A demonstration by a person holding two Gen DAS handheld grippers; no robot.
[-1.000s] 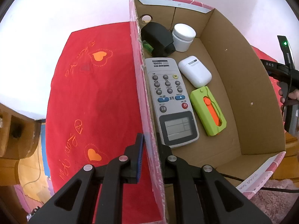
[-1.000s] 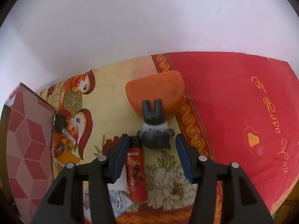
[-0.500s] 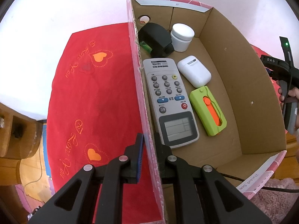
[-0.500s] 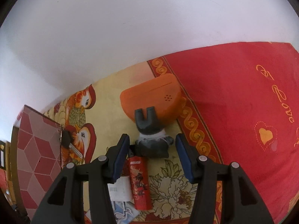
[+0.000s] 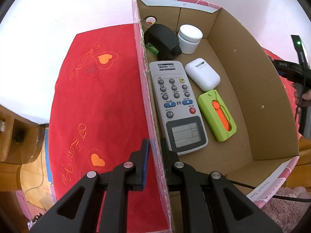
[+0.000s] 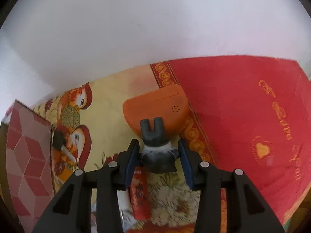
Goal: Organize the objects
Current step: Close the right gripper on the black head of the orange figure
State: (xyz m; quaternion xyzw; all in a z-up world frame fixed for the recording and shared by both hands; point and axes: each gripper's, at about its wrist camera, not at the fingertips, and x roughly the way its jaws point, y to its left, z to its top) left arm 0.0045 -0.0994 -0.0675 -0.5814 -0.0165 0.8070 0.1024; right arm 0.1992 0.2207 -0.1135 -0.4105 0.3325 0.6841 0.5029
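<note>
In the left wrist view my left gripper is shut on the left wall of the cardboard box, one finger outside and one inside. The box holds a grey remote, a white earbud case, a green and orange cutter, a white jar and a black item. In the right wrist view my right gripper is closing around a dark grey forked figure. The figure stands between the pads, and thin gaps still show on both sides.
An orange case lies just behind the figure and a red lighter beside it. A black-headed key rests near the box's patterned outer wall. A red cloth covers the right side, with a white wall behind.
The right gripper's jaws have narrowed around the grey figure and the gripper has come slightly closer to it. The left gripper and the box have hardly moved.
</note>
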